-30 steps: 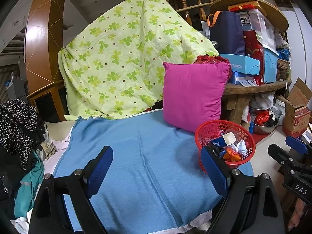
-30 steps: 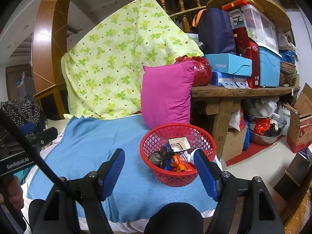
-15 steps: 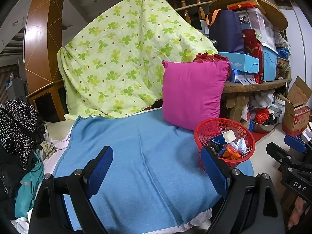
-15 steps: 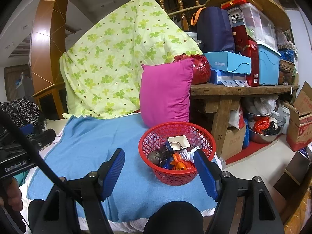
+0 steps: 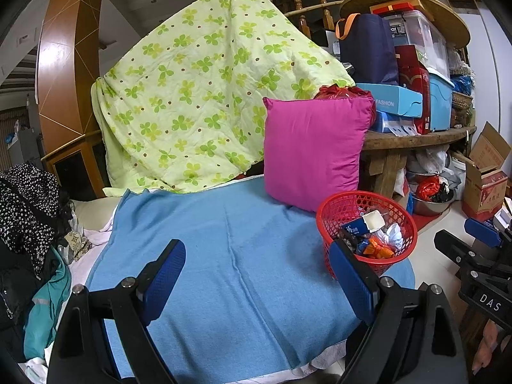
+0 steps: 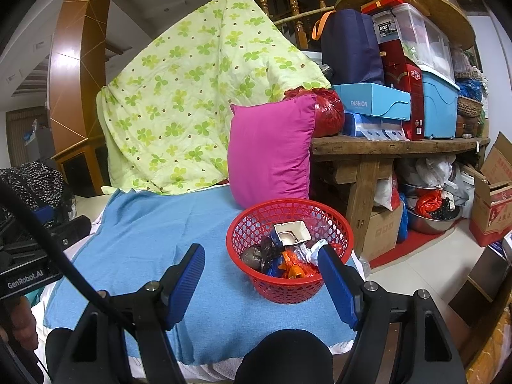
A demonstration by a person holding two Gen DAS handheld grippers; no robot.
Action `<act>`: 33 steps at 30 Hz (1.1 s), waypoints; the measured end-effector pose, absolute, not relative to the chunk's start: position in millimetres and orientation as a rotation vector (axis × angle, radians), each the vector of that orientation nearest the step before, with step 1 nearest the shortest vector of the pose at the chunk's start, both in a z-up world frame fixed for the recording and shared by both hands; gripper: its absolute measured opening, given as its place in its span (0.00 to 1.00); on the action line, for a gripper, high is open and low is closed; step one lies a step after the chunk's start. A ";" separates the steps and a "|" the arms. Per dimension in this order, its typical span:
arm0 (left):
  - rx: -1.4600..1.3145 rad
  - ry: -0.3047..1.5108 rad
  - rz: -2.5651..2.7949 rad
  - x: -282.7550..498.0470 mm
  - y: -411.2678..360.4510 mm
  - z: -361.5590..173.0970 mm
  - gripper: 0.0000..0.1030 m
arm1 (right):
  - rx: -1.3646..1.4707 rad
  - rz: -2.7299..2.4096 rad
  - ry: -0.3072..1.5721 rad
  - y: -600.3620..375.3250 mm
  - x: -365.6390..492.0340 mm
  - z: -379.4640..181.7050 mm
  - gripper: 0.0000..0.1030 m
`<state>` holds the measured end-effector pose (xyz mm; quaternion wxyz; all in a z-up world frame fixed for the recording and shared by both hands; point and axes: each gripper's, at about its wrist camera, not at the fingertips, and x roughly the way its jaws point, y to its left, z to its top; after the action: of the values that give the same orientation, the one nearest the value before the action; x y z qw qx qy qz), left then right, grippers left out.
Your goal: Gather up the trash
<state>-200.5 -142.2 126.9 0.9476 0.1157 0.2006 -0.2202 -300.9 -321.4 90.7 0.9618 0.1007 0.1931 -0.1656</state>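
A red mesh basket (image 5: pixel 336 214) (image 6: pixel 243 233) sits on the right part of a blue blanket (image 5: pixel 224 240) (image 6: pixel 153 233). It holds several pieces of trash: a white carton (image 6: pixel 291 232), orange wrappers (image 6: pixel 292 267), dark and blue wrappers (image 5: pixel 353 227). My left gripper (image 5: pixel 259 275) is open and empty, low over the blanket, left of the basket. My right gripper (image 6: pixel 262 278) is open and empty, just in front of the basket. The right gripper also shows at the right edge of the left wrist view (image 5: pixel 473 240).
A magenta pillow (image 5: pixel 316 150) and a green clover quilt (image 5: pixel 204 102) stand behind the blanket. A wooden bench (image 6: pixel 393 150) stacked with boxes is at the right. Clothes (image 5: pixel 25 224) are piled at the left. Cardboard boxes (image 6: pixel 492 198) stand on the floor at the right.
Both grippers have drawn back slightly and tilted a little; the basket sits a bit lower in both views. Nothing was picked up or let go.
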 end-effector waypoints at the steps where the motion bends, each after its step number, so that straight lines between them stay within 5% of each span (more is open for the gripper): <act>1: 0.236 0.408 -0.447 -200.6 -142.3 127.0 0.89 | 0.205 -0.335 0.391 -321.1 -300.8 90.8 0.74; 33: 0.240 0.417 -0.451 -197.9 -142.7 121.9 0.89 | 0.204 -0.336 0.396 -323.0 -298.6 87.1 0.74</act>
<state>-197.9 -142.7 121.9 0.9461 0.1178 0.2048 -0.2213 -298.6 -323.0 87.1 0.9614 0.1007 0.1953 -0.1659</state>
